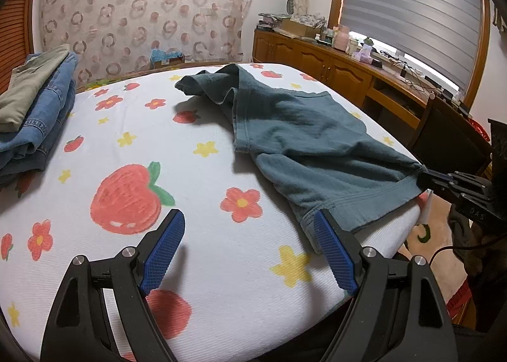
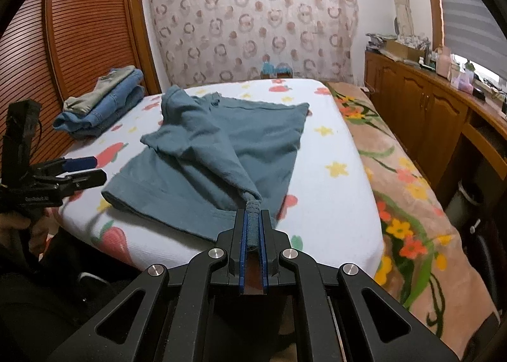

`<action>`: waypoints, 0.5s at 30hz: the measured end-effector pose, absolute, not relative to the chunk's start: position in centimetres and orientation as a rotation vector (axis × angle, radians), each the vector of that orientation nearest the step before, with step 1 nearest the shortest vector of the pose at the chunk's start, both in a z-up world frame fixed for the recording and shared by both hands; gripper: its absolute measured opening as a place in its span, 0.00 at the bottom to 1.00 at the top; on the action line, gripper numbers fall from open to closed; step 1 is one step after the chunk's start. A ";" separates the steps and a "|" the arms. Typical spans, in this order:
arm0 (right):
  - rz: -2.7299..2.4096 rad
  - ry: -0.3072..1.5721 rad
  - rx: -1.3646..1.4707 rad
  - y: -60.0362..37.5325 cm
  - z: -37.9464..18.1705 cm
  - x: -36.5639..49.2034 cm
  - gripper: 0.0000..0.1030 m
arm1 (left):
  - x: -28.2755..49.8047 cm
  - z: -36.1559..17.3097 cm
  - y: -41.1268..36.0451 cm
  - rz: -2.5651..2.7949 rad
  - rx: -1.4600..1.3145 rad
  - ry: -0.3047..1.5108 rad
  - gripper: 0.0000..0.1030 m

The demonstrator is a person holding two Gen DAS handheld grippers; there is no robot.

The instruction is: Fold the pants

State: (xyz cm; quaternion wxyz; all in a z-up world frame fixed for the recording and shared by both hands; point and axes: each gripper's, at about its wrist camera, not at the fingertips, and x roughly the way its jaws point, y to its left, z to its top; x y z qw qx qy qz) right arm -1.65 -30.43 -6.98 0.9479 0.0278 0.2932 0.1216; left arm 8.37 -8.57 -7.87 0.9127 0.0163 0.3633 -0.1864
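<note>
Teal-grey pants (image 1: 304, 137) (image 2: 221, 146) lie rumpled on a white bed sheet (image 1: 202, 190) printed with strawberries and flowers. My right gripper (image 2: 252, 213) is shut on a bunched corner of the pants' waistband at the near edge; in the left wrist view the right gripper (image 1: 426, 175) pinches that corner at the bed's right edge. My left gripper (image 1: 250, 219) stands open low over the sheet, its right pad (image 1: 332, 251) against the pants' near hem, nothing between the pads. From the right wrist view the left gripper (image 2: 92, 170) sits left of the pants.
A pile of folded jeans and a khaki garment (image 1: 35, 108) (image 2: 101, 105) rests at the far left of the bed. A floral blanket (image 2: 405, 203) runs along the bed's right side. Wooden cabinets (image 2: 421, 114) with clutter line the right wall. A slatted wardrobe (image 2: 85, 32) stands left.
</note>
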 end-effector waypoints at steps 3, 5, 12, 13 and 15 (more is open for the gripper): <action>0.246 0.606 0.065 -30.6 -6.8 -1.5 0.06 | 8.4 -8.0 -8.6 -0.383 0.032 0.752 0.82; 0.247 0.611 0.070 -30.7 -6.6 -1.4 0.06 | 8.4 -8.1 -8.6 -0.382 0.033 0.754 0.82; 0.210 0.584 0.038 -30.6 -5.5 -1.9 0.28 | 8.4 -8.0 -8.2 -0.369 0.021 0.737 0.82; 0.212 0.575 0.036 -30.6 -5.2 -2.0 0.30 | 8.5 -8.0 -8.1 -0.367 0.017 0.734 0.82; 0.221 0.561 0.022 -30.3 -4.6 -1.9 0.33 | 8.5 -7.8 -7.9 -0.361 0.008 0.727 0.82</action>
